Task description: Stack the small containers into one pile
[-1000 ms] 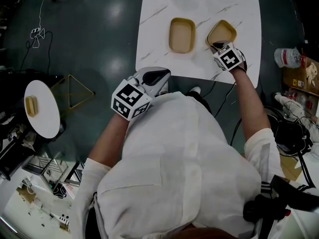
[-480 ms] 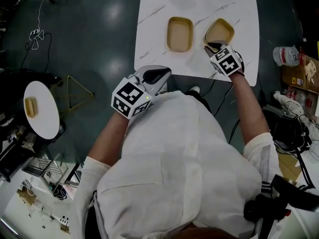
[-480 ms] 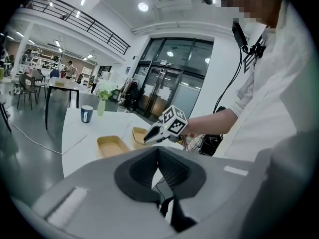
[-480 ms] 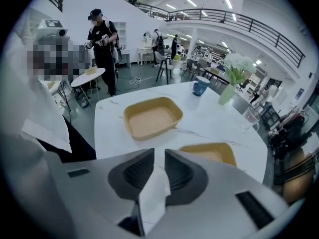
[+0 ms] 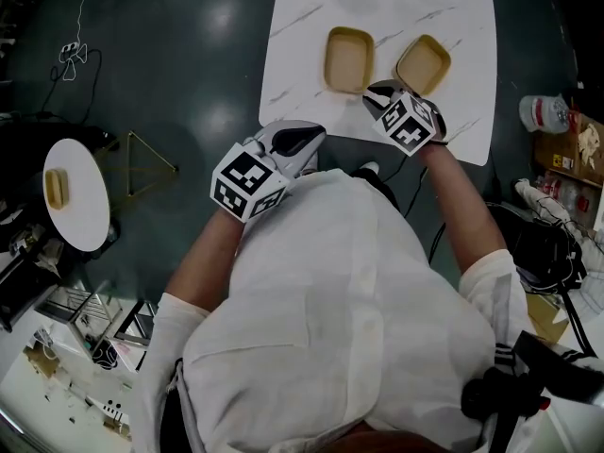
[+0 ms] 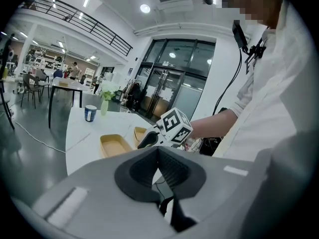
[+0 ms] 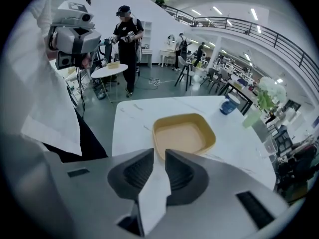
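Observation:
Two tan shallow containers lie side by side on the white marble table (image 5: pixel 462 121): the left container (image 5: pixel 348 59) and the right container (image 5: pixel 423 64). My right gripper (image 5: pixel 377 92) hovers at the near edge between them and points at the left container (image 7: pixel 183 133). Its jaws (image 7: pixel 159 158) are opening, and only bare tabletop shows in the narrow gap. My left gripper (image 5: pixel 294 144) is shut and empty, held off the table close to my body. From its own view (image 6: pixel 158 156) both containers (image 6: pixel 115 144) and the right gripper's marker cube (image 6: pixel 175 126) lie ahead.
A blue cup (image 7: pixel 232 105) and a green vase stand at the table's far side. A small round white table (image 5: pixel 80 225) on the left floor carries another tan container (image 5: pixel 57 189). A bottle (image 5: pixel 543 111) and boxes lie on the floor to the right. A person (image 7: pixel 127 39) stands nearby.
My right gripper was at the right container's near rim. It has drawn back and to the left, and its jaws have parted. The left gripper has stayed put.

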A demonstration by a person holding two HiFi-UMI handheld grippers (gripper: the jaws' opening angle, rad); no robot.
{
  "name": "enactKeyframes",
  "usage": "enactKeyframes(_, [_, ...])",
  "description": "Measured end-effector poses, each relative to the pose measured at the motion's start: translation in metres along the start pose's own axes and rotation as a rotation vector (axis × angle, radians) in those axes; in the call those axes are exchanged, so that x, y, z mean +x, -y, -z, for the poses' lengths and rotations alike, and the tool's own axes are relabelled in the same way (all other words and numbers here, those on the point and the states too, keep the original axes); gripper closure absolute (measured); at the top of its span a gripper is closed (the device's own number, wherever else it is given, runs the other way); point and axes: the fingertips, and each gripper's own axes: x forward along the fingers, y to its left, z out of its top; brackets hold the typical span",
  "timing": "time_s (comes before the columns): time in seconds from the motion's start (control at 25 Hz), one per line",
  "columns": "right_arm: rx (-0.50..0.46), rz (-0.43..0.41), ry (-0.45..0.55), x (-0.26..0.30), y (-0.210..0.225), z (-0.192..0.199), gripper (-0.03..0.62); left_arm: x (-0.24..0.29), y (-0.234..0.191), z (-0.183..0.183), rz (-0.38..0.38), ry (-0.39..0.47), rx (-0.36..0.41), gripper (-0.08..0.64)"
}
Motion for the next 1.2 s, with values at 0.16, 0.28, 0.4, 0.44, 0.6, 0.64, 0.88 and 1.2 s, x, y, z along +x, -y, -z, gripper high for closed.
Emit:
enactKeyframes(0.16, [-0.06,-0.016,-0.005,0.018,-0.006,-0.008,0.535,-0.009,-0.003,0.004,-0.022,0.006,-0.017,0.552])
enactKeyframes(0.28, [-0.124,-0.026,-0.036,0.033,-0.007,-0.006,0.535,-0.015,-0.006,0.008,-0.045,0.009,-0.032,0.552])
enactKeyframes(0.4, [-0.172,-0.039,-0.065,0.044,-0.009,-0.002,0.535,-0.022,-0.007,0.012,-0.068,0.015,-0.044,0.552])
enactKeyframes(0.44, [-0.186,-0.043,-0.071,0.047,-0.01,-0.002,0.535,-0.025,-0.008,0.013,-0.076,0.018,-0.048,0.552])
enactKeyframes(0.6, [-0.243,-0.061,-0.096,0.061,-0.01,-0.001,0.537,-0.032,-0.014,0.017,-0.103,0.025,-0.066,0.552])
enactKeyframes(0.64, [-0.251,-0.068,-0.102,0.063,-0.01,-0.001,0.537,-0.033,-0.014,0.018,-0.108,0.026,-0.069,0.552])
enactKeyframes(0.88, [-0.294,-0.082,-0.123,0.071,-0.01,-0.001,0.563,-0.035,-0.017,0.019,-0.126,0.029,-0.081,0.552])
enactKeyframes(1.2, [-0.317,-0.046,-0.098,0.059,-0.013,-0.008,0.574,-0.032,-0.014,0.019,-0.11,0.019,-0.07,0.552])
